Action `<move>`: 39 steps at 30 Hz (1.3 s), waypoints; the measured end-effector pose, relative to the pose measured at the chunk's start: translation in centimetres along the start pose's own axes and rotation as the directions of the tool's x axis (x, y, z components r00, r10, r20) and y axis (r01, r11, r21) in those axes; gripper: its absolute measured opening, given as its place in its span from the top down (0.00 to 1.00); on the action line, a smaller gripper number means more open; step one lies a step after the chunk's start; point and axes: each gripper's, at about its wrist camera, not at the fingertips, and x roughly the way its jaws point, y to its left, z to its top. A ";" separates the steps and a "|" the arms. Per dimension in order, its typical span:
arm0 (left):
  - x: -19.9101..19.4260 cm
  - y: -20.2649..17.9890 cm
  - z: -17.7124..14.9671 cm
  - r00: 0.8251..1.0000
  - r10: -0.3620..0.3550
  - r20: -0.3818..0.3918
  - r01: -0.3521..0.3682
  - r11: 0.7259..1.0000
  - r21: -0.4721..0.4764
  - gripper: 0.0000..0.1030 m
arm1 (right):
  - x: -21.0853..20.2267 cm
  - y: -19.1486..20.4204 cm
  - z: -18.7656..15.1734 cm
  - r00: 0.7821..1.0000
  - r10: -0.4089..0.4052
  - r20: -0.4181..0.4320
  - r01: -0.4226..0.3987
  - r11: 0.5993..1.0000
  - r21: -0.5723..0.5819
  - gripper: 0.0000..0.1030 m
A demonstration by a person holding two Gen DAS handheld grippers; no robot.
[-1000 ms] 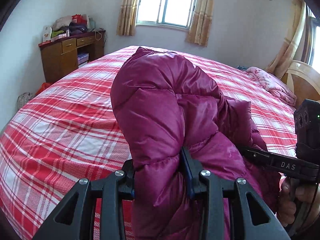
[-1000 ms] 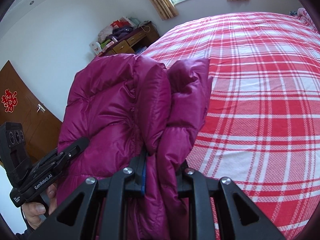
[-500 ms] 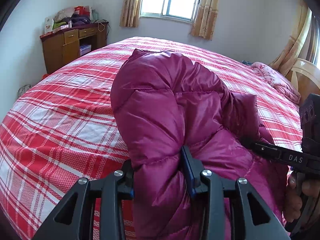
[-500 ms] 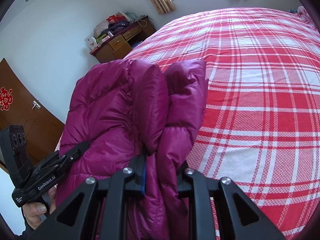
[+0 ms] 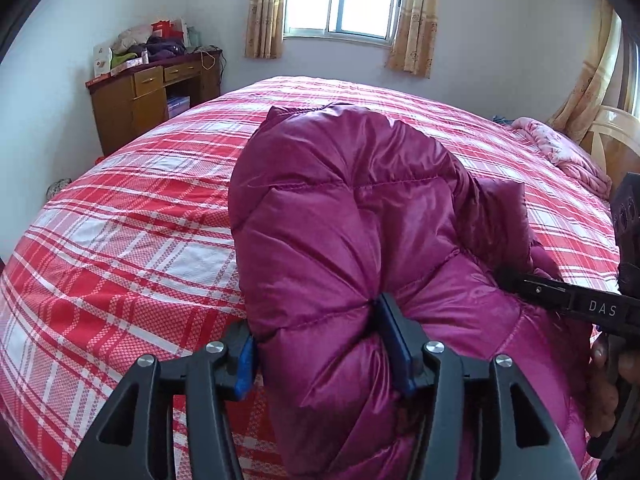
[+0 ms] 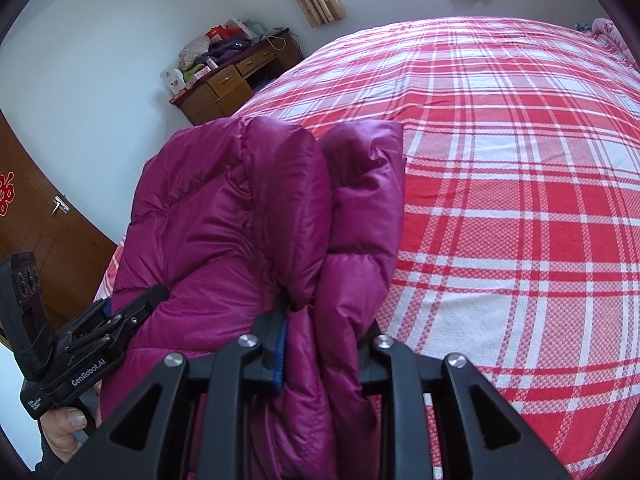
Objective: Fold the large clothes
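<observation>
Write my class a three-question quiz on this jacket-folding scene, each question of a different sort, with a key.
1. True or false: the puffer jacket lies spread flat on the plaid bed cover.
2. What stands against the wall beyond the bed's far left corner? A) a wooden desk B) a fridge C) a bicycle
3. In a few words: what is between the fingers of the right gripper?

Key: 1 false, it is bunched into a thick bundle; 2 A; 3 a fold of the puffer jacket, pinched.
</observation>
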 end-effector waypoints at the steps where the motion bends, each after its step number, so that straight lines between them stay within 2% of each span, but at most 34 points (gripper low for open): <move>1: -0.1 -0.1 0.0 1.000 0.008 0.000 -0.008 1.000 0.006 0.44 | 0.0 0.1 0.0 1.000 -0.006 0.000 0.006 1.000 -0.002 0.74; 3: -0.5 -0.2 0.0 1.000 0.027 0.001 -0.027 0.999 0.019 0.42 | -0.2 0.2 0.0 1.000 -0.021 0.001 0.021 1.000 -0.007 0.72; 9: -2.4 -0.4 0.0 0.998 0.058 0.021 -0.059 0.997 0.048 0.42 | -2.1 0.2 -0.1 0.995 -0.079 0.058 0.078 0.997 0.007 0.46; 16: -6.9 -0.6 0.3 0.993 0.051 0.111 -0.059 0.996 0.074 0.41 | -6.8 2.3 -0.8 0.979 -0.133 0.155 0.137 0.990 -0.016 0.39; 20: -9.7 -0.3 0.7 0.983 0.049 0.177 -0.061 0.996 0.062 0.34 | -9.7 5.2 -1.8 0.960 -0.152 0.235 0.172 0.983 -0.069 0.29; 25: -11.8 0.2 1.5 0.975 0.033 0.221 -0.039 0.999 0.024 0.33 | -11.7 8.2 -2.3 0.943 -0.160 0.291 0.201 0.972 -0.120 0.29; 30: -13.7 0.0 1.7 0.965 0.016 0.264 -0.022 1.000 0.022 0.33 | -13.8 9.3 -2.5 0.930 -0.153 0.335 0.207 0.970 -0.130 0.26; 39: -15.1 -0.1 1.8 0.955 0.008 0.295 -0.014 1.000 0.020 0.32 | -14.8 10.1 -3.2 0.924 -0.151 0.351 0.210 0.968 -0.139 0.25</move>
